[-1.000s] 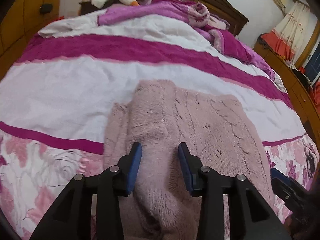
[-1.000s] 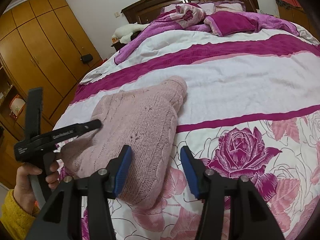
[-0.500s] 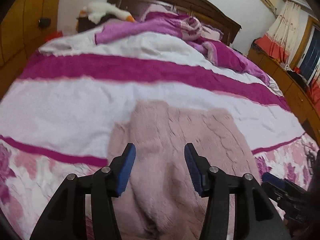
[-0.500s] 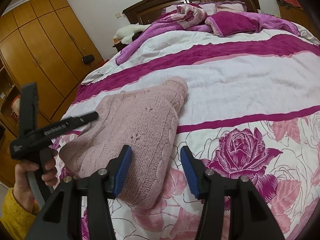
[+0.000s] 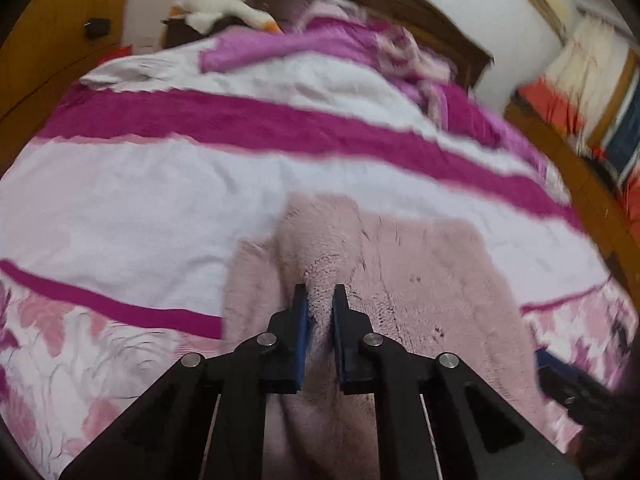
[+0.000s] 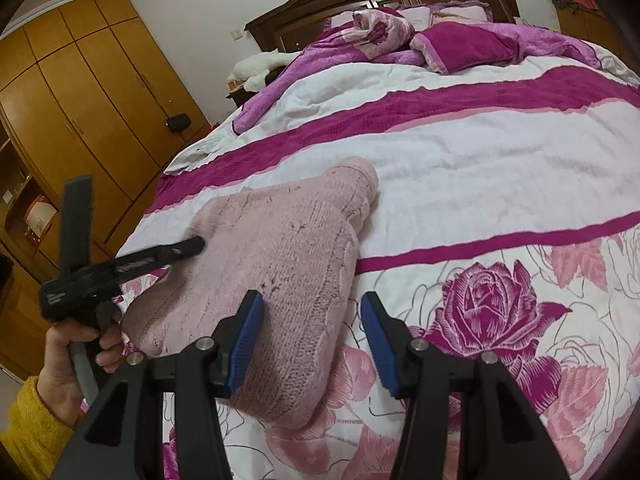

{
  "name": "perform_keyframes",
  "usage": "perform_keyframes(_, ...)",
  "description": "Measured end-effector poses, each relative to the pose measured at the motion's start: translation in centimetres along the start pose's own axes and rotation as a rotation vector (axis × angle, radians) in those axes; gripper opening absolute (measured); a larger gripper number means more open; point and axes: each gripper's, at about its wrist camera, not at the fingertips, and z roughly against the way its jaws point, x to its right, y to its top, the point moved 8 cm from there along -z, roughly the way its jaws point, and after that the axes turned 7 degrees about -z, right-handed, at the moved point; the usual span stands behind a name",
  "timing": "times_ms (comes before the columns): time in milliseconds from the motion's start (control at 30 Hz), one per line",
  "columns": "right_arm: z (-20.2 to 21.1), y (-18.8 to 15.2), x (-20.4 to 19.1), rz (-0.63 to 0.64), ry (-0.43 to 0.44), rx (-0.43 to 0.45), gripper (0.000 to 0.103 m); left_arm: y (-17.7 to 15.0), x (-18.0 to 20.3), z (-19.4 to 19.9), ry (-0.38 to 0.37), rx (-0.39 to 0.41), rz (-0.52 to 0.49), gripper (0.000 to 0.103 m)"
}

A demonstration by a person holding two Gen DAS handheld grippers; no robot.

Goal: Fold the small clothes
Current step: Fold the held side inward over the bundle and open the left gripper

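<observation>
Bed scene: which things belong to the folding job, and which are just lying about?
In the job:
pink sweater
left gripper, shut on it
right gripper, open

Lying about:
plush goose
crumpled purple blanket
wardrobe

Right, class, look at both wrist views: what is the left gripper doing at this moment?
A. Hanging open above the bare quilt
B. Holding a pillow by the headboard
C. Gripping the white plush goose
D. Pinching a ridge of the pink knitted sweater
D: in the left wrist view the left gripper has its fingers nearly together with a raised fold of the pink sweater squeezed between them, while the right gripper hangs open.
</observation>
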Motion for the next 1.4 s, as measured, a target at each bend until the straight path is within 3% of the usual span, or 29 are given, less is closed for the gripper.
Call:
perform_keyframes(100, -0.4, 0.2, -0.9, 0.021, 0.012, 0.001, 0.053, 0.3, -2.6, 1.2, 0.031, 0.016, 0.019, 0.000)
perform_keyframes(233, -2.2, -0.7, -2.2, 0.049, 0.021, -0.040, 0.053, -1.4, -4.2, -0.3, 0.019, -0.063, 0.044, 0.000)
perform_keyframes(467, -3.2, -1.2, -3.0, 0.062, -0.003, -0.055, 0.056, -1.1, -1.9, 4.0, -0.103, -0.022, 0.026, 0.000)
perform_keyframes(600, -2.9, -1.3, -3.0, 0.061, -0.002, -0.052, 0.056, -2.4, 0.8, 6.1, -0.169, -0.046, -0.031, 0.012)
perform_keyframes(800, -1.5, -1.5, -3.2, 0.054, 0.003, -0.040, 0.056, -5.3, 1.0, 4.2, -0.098, -0.149, -0.012, 0.012)
perform_keyframes(867, -1.0, -1.6, -3.1, 0.058, 0.004, -0.038, 0.056, -5.8, 0.9, 4.3, -0.127, -0.138, 0.022, 0.011)
perform_keyframes(900, -0.8, -1.6, -3.2, 0.063, 0.004, -0.036, 0.056, -5.9, 0.9, 4.5, -0.138, -0.133, 0.029, 0.000)
perform_keyframes(1067, 0.4, -1.3, -4.0, 0.092, 0.005, -0.010, 0.056, -5.9, -0.4, 6.3, -0.117, -0.097, 0.050, 0.000)
perform_keyframes(1300, -0.8, -3.5, -4.1, 0.099, -0.004, -0.026, 0.056, -7.3, -2.5, 4.7, -0.019, -0.143, -0.003, 0.000)
perform_keyframes(1400, -1.4, -4.4, -4.9, 0.199, -0.051, -0.021, 0.056, -7.0, -2.6, 4.5, -0.026, -0.142, 0.011, 0.000)
